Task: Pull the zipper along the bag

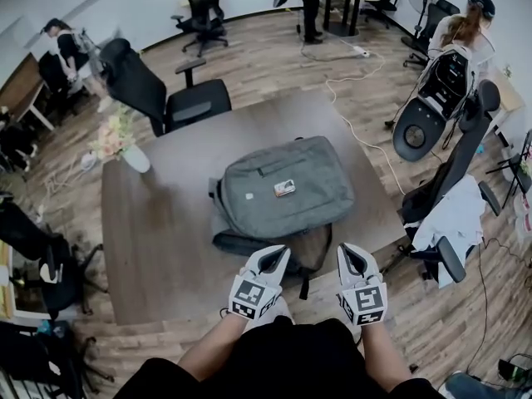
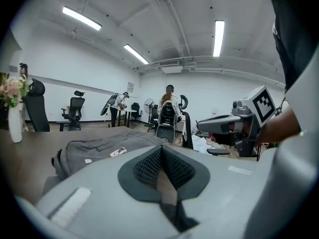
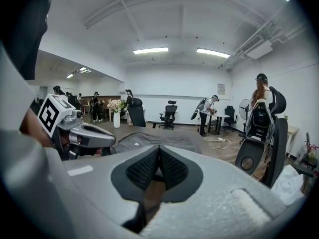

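Your left gripper and right gripper hang side by side close to your body, tips aimed forward and slightly down. In each gripper view the dark pads meet with nothing between them, so both tools are closed and empty. That suits an approach, but neither can take hold of anything until you spread its jaws.

The bag lies flat on the table, just ahead of both tools and a little nearer the left one's line. Its darker, looser side faces your tips. Laid flat and centred like this, it seems meant to be worked with two tools: one to pin the fabric, the other to draw the slider. I cannot pick out the zipper pull in any view; it is probably somewhere along the seam around the edge.

A small card lies on the bag's top panel, beyond your tips. A vase stands far off to the left of the left gripper, well apart from the bag, so it should not get in your way.
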Demonstrator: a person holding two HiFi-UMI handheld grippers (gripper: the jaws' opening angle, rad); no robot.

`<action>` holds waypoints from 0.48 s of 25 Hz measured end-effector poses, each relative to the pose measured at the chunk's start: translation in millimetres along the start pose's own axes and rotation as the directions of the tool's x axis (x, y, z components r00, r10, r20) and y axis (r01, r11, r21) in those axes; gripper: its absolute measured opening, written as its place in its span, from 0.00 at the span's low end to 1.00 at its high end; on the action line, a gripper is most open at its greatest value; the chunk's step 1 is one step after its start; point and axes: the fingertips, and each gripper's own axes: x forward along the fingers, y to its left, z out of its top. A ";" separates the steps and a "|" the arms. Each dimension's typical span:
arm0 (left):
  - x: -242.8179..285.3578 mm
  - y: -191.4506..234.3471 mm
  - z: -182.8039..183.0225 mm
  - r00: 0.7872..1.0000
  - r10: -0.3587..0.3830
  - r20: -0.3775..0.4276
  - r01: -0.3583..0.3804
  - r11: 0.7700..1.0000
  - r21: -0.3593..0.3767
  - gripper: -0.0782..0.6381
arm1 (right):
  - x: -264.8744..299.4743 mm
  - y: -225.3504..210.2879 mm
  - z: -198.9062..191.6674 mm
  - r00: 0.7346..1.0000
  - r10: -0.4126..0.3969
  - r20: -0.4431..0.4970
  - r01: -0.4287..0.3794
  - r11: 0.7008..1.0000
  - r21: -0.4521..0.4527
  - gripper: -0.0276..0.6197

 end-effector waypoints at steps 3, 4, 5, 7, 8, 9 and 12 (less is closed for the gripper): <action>5.5 9.0 -0.9 1.000 0.015 0.001 -0.015 1.000 -0.010 0.13 | 13.7 -0.1 1.6 1.000 0.022 -0.016 -0.023 0.999 -0.048 0.05; 7.0 12.0 0.2 1.000 0.025 -0.001 -0.025 1.000 -0.012 0.13 | 18.7 -0.4 1.5 0.999 0.034 -0.024 -0.035 0.997 -0.064 0.05; 8.3 14.7 1.1 0.999 0.038 -0.003 -0.038 0.999 -0.014 0.13 | 24.0 -0.8 0.8 0.998 0.047 -0.032 -0.050 0.996 -0.080 0.05; 11.4 18.8 -3.7 0.998 0.063 -0.012 -0.064 0.998 -0.021 0.13 | 35.2 -1.9 -2.2 0.996 0.079 -0.050 -0.084 0.991 -0.105 0.05; 13.7 20.1 -8.8 0.997 0.077 -0.018 -0.077 0.997 -0.026 0.13 | 41.2 -2.8 -3.9 0.993 0.097 -0.060 -0.104 0.988 -0.116 0.05; 16.5 20.4 -13.7 0.995 0.092 -0.025 -0.093 0.995 -0.032 0.13 | 47.1 -3.9 -5.3 0.991 0.117 -0.072 -0.125 0.984 -0.125 0.05; 22.5 14.0 -24.7 0.989 0.138 -0.049 -0.141 0.989 -0.048 0.13 | 61.9 -7.5 -7.9 0.978 0.180 -0.100 -0.194 0.970 -0.147 0.05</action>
